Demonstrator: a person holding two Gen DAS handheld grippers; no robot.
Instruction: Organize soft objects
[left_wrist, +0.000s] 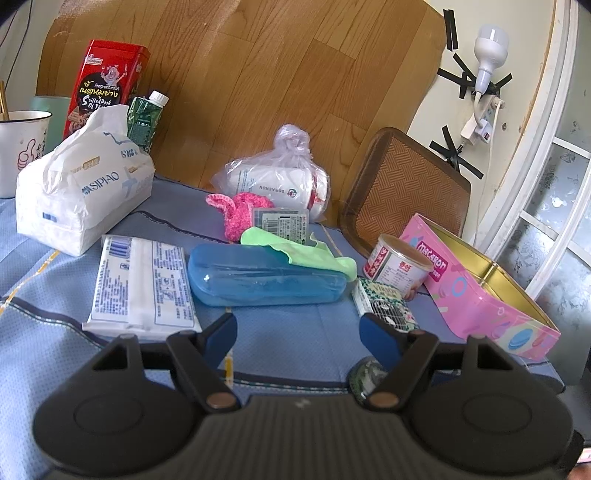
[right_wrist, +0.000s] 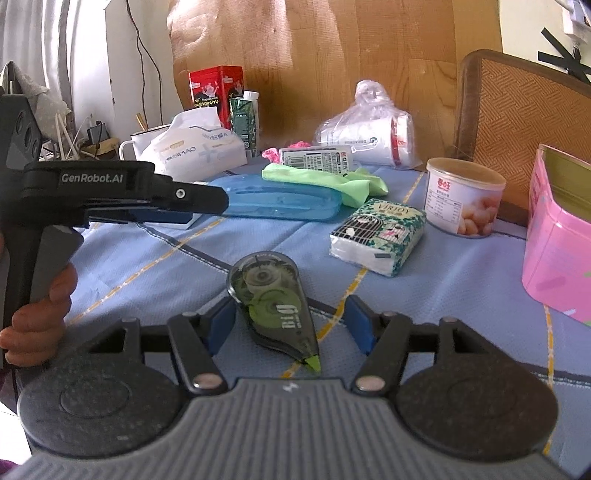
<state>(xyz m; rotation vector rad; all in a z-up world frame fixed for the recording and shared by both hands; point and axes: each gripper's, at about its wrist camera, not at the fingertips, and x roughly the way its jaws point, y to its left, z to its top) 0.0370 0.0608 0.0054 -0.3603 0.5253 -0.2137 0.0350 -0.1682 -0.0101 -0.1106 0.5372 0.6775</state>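
Soft things lie on the blue tablecloth (left_wrist: 288, 332): a green cloth (left_wrist: 306, 251) draped over a blue plastic case (left_wrist: 266, 280), a pink fuzzy item (left_wrist: 236, 212) behind it, a flat tissue pack (left_wrist: 142, 284) at left, a large open tissue pack (left_wrist: 81, 192), and a small patterned tissue pack (left_wrist: 384, 302) (right_wrist: 380, 236). My left gripper (left_wrist: 297, 338) is open and empty, just short of the blue case. My right gripper (right_wrist: 291, 325) is open with a correction tape dispenser (right_wrist: 273, 306) lying on the cloth between its fingers. The left gripper also shows in the right wrist view (right_wrist: 122, 195).
An open pink tin (left_wrist: 480, 284) stands at right beside a small can (left_wrist: 399, 262). A bagged stack of cups (left_wrist: 280, 181), a red tin (left_wrist: 107, 85), a drink carton (left_wrist: 146, 118) and a mug (left_wrist: 18, 147) stand at the back. A woven chair back (left_wrist: 406, 188) is behind the table.
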